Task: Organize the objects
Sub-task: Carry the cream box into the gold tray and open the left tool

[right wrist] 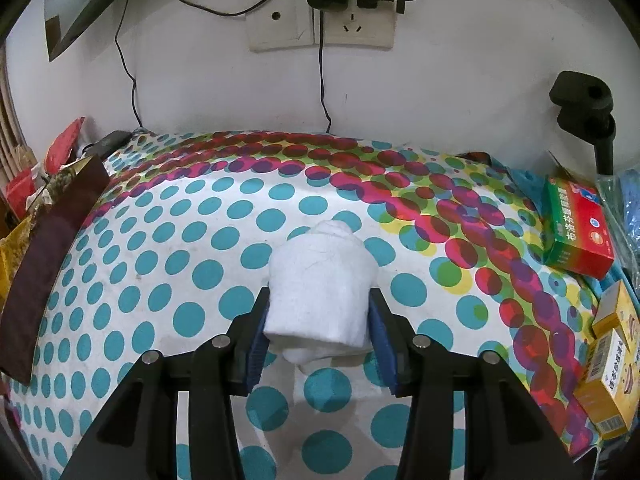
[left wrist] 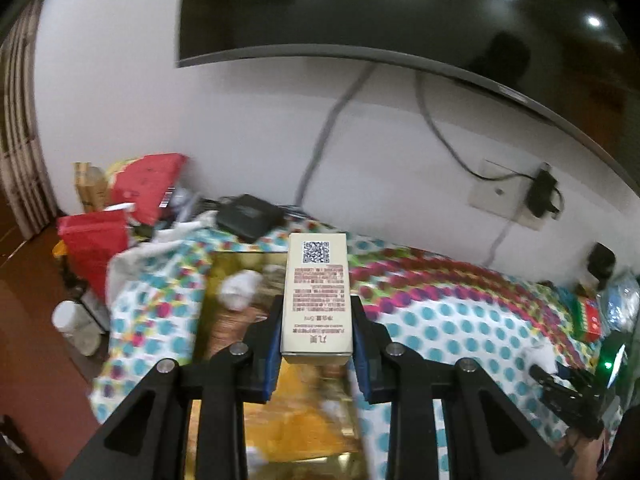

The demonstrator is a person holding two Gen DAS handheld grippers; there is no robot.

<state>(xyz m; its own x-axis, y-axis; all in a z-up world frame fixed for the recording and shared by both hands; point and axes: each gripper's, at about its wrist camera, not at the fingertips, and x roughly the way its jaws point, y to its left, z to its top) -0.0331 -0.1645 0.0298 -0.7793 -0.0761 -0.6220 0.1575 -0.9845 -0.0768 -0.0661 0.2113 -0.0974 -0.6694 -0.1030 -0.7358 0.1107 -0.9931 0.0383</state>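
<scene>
My left gripper point(left wrist: 317, 312) is shut on a small cream carton point(left wrist: 318, 296) with a QR code and red print, held above an open gold-lined box point(left wrist: 280, 412). A white rolled bundle point(left wrist: 240, 288) lies in that box. My right gripper point(right wrist: 319, 308) is shut on a white rolled sock point(right wrist: 320, 284), held just above the dotted cloth point(right wrist: 160, 280). The right gripper also shows at the right edge of the left wrist view point(left wrist: 568, 396).
A green and red medicine box point(right wrist: 578, 226) and yellow boxes point(right wrist: 612, 364) lie at the right. A brown box lid point(right wrist: 52, 252) and red packets point(left wrist: 96, 244) are at the left. A black set-top box point(left wrist: 250, 216), wall sockets point(right wrist: 320, 20) and cables are behind.
</scene>
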